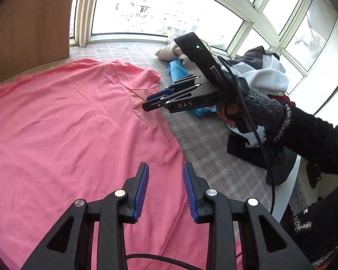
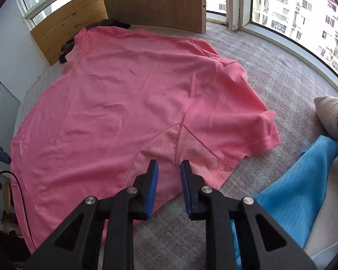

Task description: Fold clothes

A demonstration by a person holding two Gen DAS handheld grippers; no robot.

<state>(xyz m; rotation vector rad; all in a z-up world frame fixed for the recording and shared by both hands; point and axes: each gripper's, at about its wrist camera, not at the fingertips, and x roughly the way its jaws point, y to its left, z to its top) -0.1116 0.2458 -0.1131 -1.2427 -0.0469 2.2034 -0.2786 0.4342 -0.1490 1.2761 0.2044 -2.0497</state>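
Shirt: I see the pink T-shirt (image 2: 128,103) spread flat and unfolded on the grey checked cover (image 2: 270,67), filling the ground ahead of both pairs of jaws.
Done so far: I judge the laying-out finished; no fold shows anywhere on it.
Left to do: every fold, I reckon, and then the pile of other clothes (image 1: 259,72), which sits beyond and beside my right gripper in the left wrist view.
Left gripper (image 1: 166,180): jaws narrowly parted, nothing between the pads; it hangs above the shirt's body, tilted down, not touching cloth.
Right gripper (image 2: 169,171): jaws narrow with a gap and empty, tips just over the mesh underarm panel (image 2: 169,144), the short sleeve (image 2: 247,126) ahead and to the right of them.
Right hand: a dark knitted sleeve (image 1: 304,130) reaches in from the pile's side, gripper angled down at the shirt.
Blue garment (image 2: 293,180): lies right of my right jaws, apart from the shirt.
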